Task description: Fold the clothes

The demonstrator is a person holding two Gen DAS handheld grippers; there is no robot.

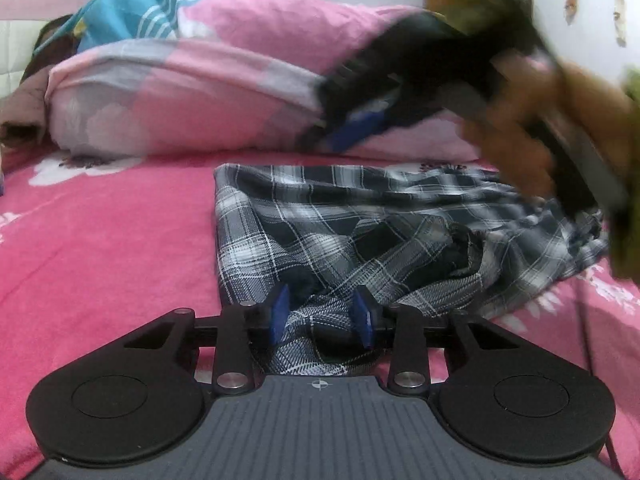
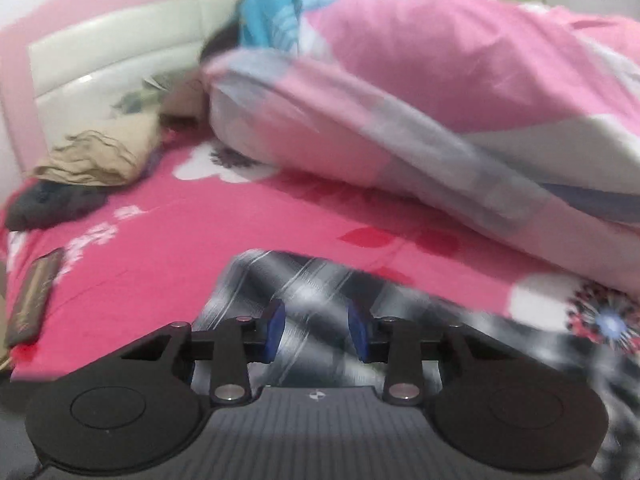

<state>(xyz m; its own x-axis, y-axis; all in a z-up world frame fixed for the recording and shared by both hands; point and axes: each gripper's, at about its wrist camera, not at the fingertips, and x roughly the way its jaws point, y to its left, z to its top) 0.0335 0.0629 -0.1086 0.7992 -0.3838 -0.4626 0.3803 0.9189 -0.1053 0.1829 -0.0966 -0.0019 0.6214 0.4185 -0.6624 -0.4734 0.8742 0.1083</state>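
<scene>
Left gripper (image 1: 322, 314): black body, two round black discs at either side, each with a shallow circular recess. Grey ribbed plate between them, small white crosshair mark at its top edge. Black link arms with silver pivot screws. Fingers (image 1: 279, 312) faced with blue pads.

Right gripper (image 2: 316, 330): same build, same crosshair mark, blue-padded fingers (image 2: 276, 330). From the left wrist view it shows blurred, black with blue pads; the hand (image 1: 516, 136) on it wears a yellow-green sleeve (image 1: 630, 184).
</scene>
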